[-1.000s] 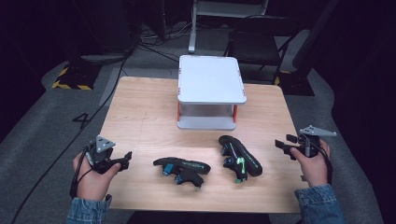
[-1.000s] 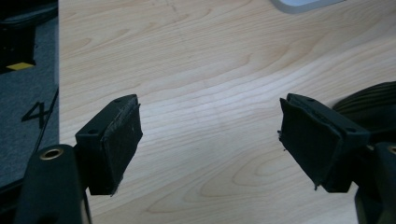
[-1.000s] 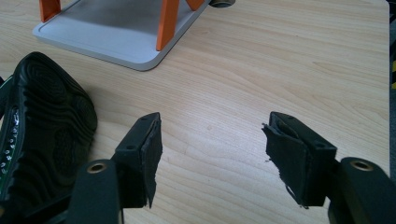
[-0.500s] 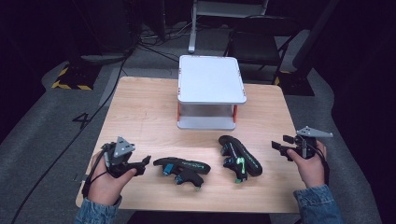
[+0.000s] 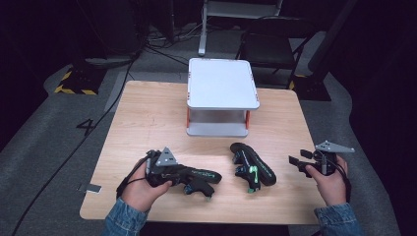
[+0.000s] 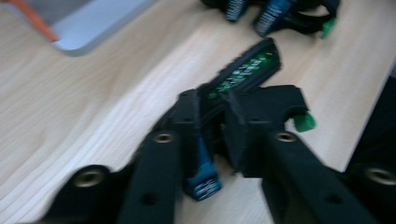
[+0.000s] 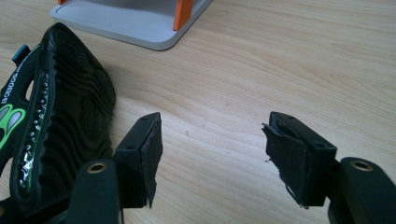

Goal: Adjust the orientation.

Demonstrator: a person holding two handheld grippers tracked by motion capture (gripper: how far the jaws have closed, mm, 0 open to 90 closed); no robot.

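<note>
Two black sandals with green and blue trim lie on the wooden table point(image 5: 147, 123). My left gripper point(image 5: 183, 173) sits on the heel end of the left sandal point(image 5: 204, 176). In the left gripper view its jaws point(image 6: 210, 119) stand close together on a black strap of that sandal point(image 6: 247, 70). The right sandal point(image 5: 253, 164) lies sole up, a hand's width left of my right gripper point(image 5: 296, 161). In the right gripper view, the right gripper point(image 7: 212, 135) is open with bare wood between its pads, and the sandal's ridged sole point(image 7: 70, 116) is at its left.
A white two-level shelf point(image 5: 223, 83) with orange posts stands at the back middle of the table; its base point(image 7: 130, 23) is ahead of the right gripper. The other sandal point(image 6: 280, 14) lies beyond the left gripper. Chairs and cables are on the floor behind.
My left gripper moved right from the table's left edge onto the left sandal and closed on its strap. The right gripper shifted slightly and stays open.
</note>
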